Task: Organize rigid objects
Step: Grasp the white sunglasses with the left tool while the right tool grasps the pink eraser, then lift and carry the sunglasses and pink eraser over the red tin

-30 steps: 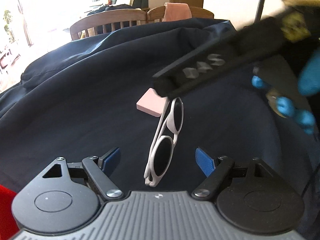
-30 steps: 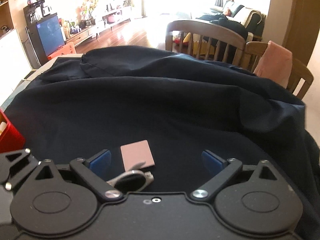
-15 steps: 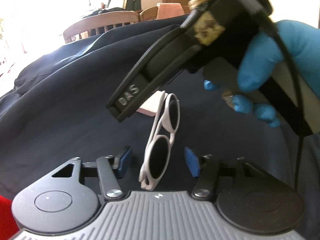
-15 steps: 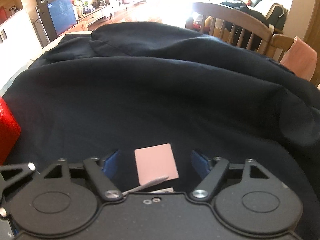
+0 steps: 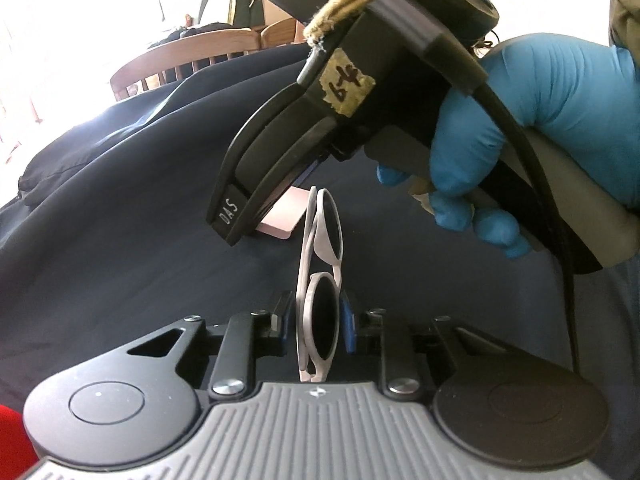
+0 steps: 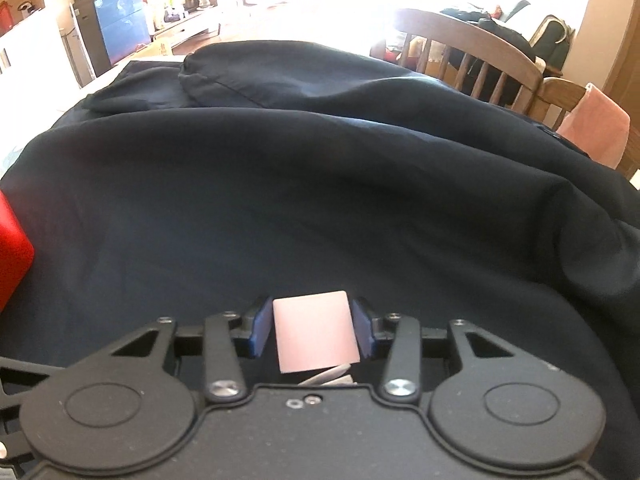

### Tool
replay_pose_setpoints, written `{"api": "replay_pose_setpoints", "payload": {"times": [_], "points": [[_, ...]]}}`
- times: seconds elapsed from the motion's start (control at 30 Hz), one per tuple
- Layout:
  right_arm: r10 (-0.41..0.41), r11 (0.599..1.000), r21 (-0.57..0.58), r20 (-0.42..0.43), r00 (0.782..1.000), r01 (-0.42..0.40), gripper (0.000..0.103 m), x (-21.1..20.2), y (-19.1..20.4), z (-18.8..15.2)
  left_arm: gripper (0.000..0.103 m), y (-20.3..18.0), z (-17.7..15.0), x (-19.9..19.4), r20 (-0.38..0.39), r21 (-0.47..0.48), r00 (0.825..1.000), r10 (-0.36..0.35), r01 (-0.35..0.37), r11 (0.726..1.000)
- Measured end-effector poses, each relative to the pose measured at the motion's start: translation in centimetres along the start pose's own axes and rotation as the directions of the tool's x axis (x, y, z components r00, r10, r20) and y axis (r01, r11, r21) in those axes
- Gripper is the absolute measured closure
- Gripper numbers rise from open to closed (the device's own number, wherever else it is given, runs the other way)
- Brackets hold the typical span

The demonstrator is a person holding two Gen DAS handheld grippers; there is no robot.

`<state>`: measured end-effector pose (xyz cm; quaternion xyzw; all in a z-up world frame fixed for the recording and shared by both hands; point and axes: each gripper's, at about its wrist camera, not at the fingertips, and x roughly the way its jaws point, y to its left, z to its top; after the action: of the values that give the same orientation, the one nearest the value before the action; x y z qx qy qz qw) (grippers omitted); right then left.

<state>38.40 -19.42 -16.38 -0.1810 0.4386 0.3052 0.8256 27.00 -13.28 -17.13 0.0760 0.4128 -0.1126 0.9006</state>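
White round sunglasses (image 5: 323, 320), folded and standing on edge on the dark cloth, sit between the blue pads of my left gripper (image 5: 314, 322). Its jaws are closing and the pads meet the frame on both sides. Just beyond lies a flat pink block (image 5: 284, 216), half hidden by the black body of the right gripper, which a blue-gloved hand (image 5: 540, 120) holds. In the right wrist view my right gripper (image 6: 314, 326) is shut on the pink block (image 6: 316, 332), a pad against each long side. A white tip of the sunglasses (image 6: 326, 376) shows below the block.
A rumpled dark navy cloth (image 6: 320, 200) covers the whole table. A red container (image 6: 12, 248) stands at the left edge. Wooden chairs (image 6: 480, 56) line the far side, one with a pink towel (image 6: 596, 128) over it.
Both pairs of jaws have come in from wide apart: the left around the sunglasses, the right onto the pink block. The right gripper has dropped closer over the block.
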Motion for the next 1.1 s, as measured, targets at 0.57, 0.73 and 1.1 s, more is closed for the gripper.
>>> {"api": "replay_pose_setpoints", "payload": {"times": [0.57,0.73,1.1], "points": [[-0.058,0.988,0.145,0.043,0.997,0.051,0.061,-5.8,-3.7,-3.3,0.080,2.3,-0.9,-1.6,-0.060,-0.083,0.998,-0.001,-0.004,0.997],[-0.038,0.990,0.137,0.035,0.999,0.033,0.061,-7.4,-2.6,-4.7,0.080,2.9,-1.3,-2.8,-0.058,-0.107,0.998,0.008,-0.014,0.994],[0.044,0.992,0.118,0.032,0.999,-0.047,0.061,-11.0,2.2,-7.6,0.081,3.6,-2.4,-6.3,-0.034,-0.148,0.999,0.012,-0.017,0.989]]}}
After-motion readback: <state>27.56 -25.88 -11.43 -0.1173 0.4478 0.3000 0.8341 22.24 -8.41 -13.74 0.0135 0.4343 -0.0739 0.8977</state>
